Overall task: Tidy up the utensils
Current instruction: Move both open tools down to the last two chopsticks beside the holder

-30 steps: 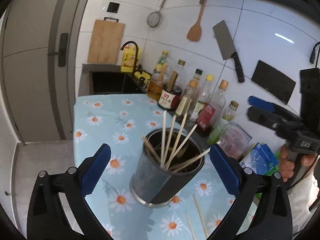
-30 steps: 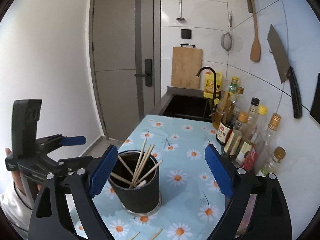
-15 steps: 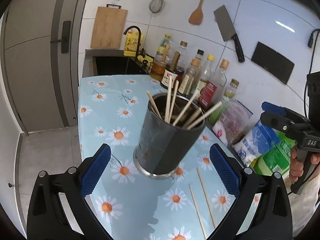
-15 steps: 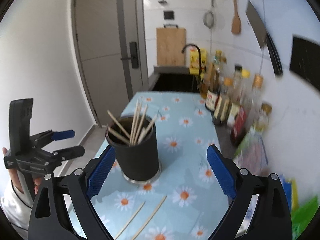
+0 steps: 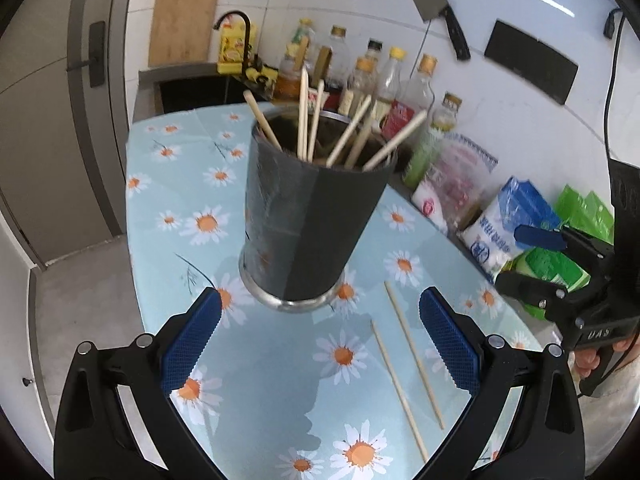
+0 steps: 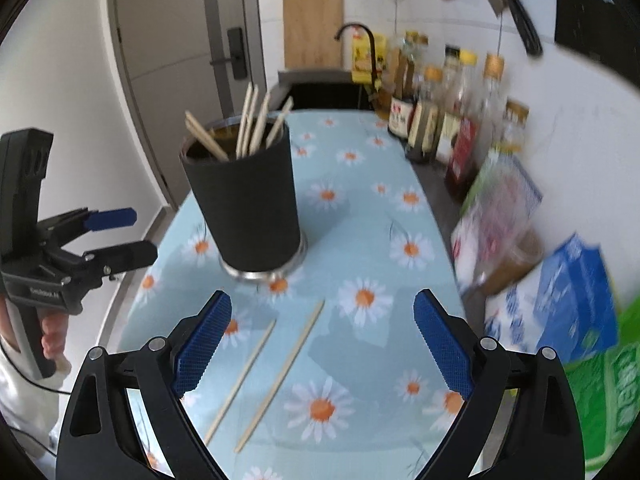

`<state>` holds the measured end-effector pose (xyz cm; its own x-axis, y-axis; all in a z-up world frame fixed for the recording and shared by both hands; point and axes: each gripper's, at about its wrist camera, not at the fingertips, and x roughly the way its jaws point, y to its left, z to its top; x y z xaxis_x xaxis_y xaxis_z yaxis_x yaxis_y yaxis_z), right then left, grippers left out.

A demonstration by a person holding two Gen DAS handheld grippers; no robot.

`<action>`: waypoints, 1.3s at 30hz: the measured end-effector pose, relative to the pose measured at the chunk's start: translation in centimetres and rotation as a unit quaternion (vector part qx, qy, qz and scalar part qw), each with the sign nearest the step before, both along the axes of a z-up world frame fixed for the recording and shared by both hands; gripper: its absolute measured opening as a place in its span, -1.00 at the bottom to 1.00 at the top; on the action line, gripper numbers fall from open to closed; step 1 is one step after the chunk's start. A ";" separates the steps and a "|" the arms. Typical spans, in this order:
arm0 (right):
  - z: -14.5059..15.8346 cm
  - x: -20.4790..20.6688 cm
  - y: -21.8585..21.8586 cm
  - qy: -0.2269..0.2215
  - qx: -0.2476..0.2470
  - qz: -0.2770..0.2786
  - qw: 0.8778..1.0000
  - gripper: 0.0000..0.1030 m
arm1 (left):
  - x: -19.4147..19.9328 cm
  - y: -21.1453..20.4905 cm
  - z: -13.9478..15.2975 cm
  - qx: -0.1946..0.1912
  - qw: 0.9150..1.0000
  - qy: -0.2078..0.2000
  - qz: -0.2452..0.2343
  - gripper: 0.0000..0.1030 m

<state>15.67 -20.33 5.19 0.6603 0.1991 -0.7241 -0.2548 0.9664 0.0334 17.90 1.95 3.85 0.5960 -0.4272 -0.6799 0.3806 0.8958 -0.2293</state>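
Fingers of both grippers (image 5: 319,336) (image 6: 322,336) were spread, empty; two chopsticks (image 6: 280,372) lay between them, outside the holder (image 6: 244,200) ahead.

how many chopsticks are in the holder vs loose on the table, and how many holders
chopsticks in the holder: 6
loose chopsticks on the table: 2
holder: 1
total: 9 things (8 chopsticks, 1 holder)
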 end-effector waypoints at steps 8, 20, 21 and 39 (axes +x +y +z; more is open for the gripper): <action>-5.0 -0.8 0.8 0.059 -0.028 -0.019 0.998 0.71 | 0.7 -1.1 -3.2 0.006 0.999 0.046 -0.029 0.88; -10.5 -1.1 3.0 0.117 -0.068 -0.020 0.991 0.71 | 1.6 -3.8 -7.0 0.028 0.993 0.102 -0.057 0.88; -10.7 -1.1 3.0 0.117 -0.070 -0.023 0.990 0.71 | 1.5 -4.2 -7.2 0.033 0.992 0.104 -0.064 0.88; -12.8 -1.8 0.7 0.113 -0.034 0.006 0.993 0.87 | 2.0 -9.7 -10.4 0.156 0.976 0.136 -0.061 0.88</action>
